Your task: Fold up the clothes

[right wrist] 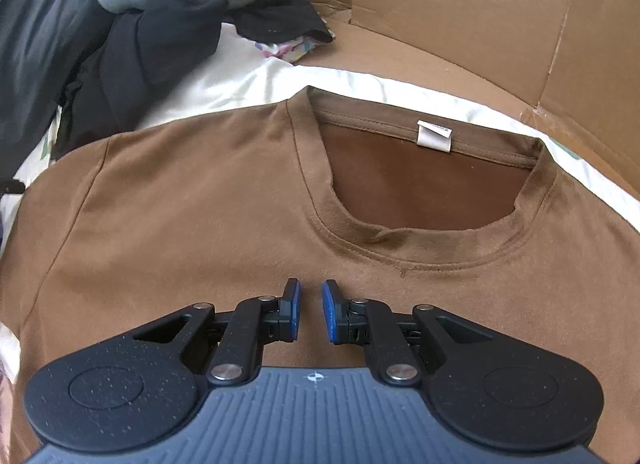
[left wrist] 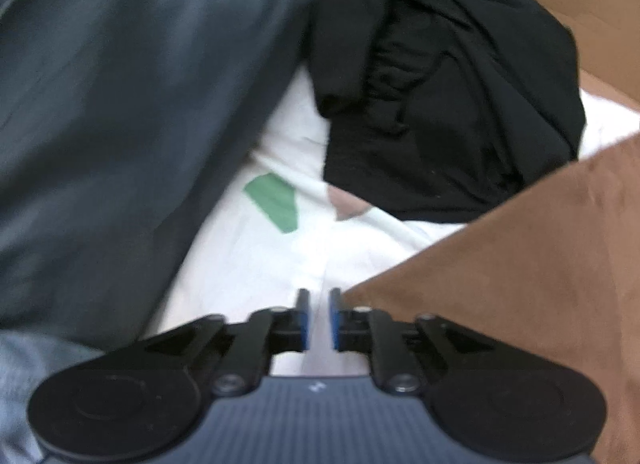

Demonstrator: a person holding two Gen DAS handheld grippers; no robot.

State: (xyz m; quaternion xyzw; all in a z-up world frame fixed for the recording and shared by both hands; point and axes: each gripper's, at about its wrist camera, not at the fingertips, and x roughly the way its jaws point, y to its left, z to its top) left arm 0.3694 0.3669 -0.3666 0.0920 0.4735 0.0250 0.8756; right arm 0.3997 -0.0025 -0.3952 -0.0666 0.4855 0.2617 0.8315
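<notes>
Brown T-shirt [right wrist: 180, 204], white sheet [left wrist: 256, 264], black garment [left wrist: 460, 104], blue-grey fabric [left wrist: 120, 104].

Left hand-held gripper [left wrist: 319, 318]: black linkage arms, two round black discs at 7 and 5 o'clock, silver screws at the pivots, blue pads [left wrist: 305, 320] on the finger insides, ribbed grey-blue body at 6 o'clock with a small white mark. Right hand-held gripper [right wrist: 311, 310]: same build, speckled black plastic, blue textured pads [right wrist: 330, 314], white compass-like mark on the ribbed body.
</notes>
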